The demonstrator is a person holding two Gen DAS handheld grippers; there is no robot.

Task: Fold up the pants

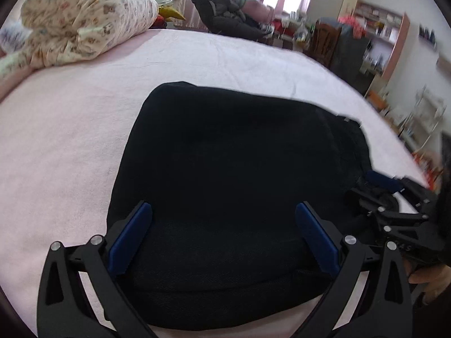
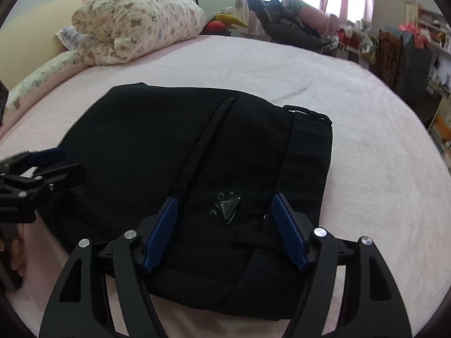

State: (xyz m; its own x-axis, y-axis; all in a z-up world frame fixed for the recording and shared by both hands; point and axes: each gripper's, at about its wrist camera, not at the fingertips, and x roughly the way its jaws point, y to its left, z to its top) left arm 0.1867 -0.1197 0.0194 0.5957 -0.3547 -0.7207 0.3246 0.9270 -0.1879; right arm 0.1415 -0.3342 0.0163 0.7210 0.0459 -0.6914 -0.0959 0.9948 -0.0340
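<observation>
We start with the bed [image 2: 352, 146], its pink cover spread flat and mostly bare, which is why it serves as the folding surface. Everything else we place against the black pants [image 2: 197, 174]. They lie near the bed's front edge as a compact, thick rectangle of several layers, so in our judgement the folding is done or very nearly so. Well beyond the pants, toward the head of the bed, sits a bundled floral quilt [image 2: 135, 25], kept clear of the working area. Beyond the pants at the far side of the bed, a heap of dark clothing [image 2: 284, 25] rests below the window.

Over the near edge of the pants our left gripper [image 1: 224, 236] hovers, its jaws spread as wide as they go, with nothing between the blue pads [image 1: 131, 239]; it grips nothing. Beside it, over the waistband end of the pants, our right gripper [image 2: 225, 231] also stands released, jaws apart and empty, the fabric lying untouched below. Both tools point down at the bundle, probably because we have just set it down and are checking that it holds its shape.

Smallest of all, a little triangular badge [image 2: 229, 207] shows on the top layer of the pants, between the right gripper's fingers, beside a long seam stripe [image 2: 205, 146] running away from us.
</observation>
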